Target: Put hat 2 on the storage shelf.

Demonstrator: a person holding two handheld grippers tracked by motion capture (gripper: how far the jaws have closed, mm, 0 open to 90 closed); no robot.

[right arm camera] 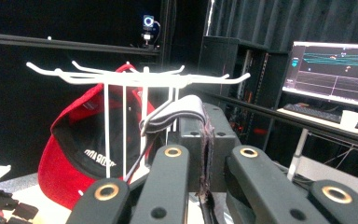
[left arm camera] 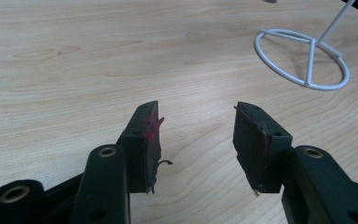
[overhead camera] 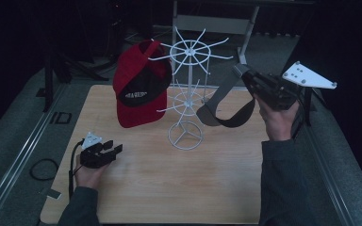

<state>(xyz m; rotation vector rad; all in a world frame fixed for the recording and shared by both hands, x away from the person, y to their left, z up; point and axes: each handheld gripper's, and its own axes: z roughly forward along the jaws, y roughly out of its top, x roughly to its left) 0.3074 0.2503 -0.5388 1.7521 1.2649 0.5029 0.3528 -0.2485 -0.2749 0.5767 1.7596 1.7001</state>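
A white wire hat rack (overhead camera: 187, 94) stands at the middle back of the wooden table (overhead camera: 169, 188). A red and black cap (overhead camera: 139, 87) hangs on the rack's left side. My right gripper (overhead camera: 244, 74) is raised to the right of the rack's top ring and shut on the band of a grey visor (overhead camera: 224, 113), which dangles below it with its dark brim lowest. In the right gripper view the jaws (right arm camera: 205, 126) pinch the grey band (right arm camera: 177, 112) just in front of the rack's hooks (right arm camera: 135, 79), with the red cap (right arm camera: 74, 144) behind. My left gripper (overhead camera: 114, 148) rests low at the table's left, open and holding nothing (left arm camera: 196, 135).
The rack's round base (left arm camera: 303, 58) sits ahead and right of the left gripper. A cable loop (overhead camera: 44, 168) lies on the floor to the left. A metal frame (overhead camera: 245, 28) stands behind the table. A lit monitor (right arm camera: 331, 70) and a white cup (right arm camera: 349, 119) sit on a desk at the right.
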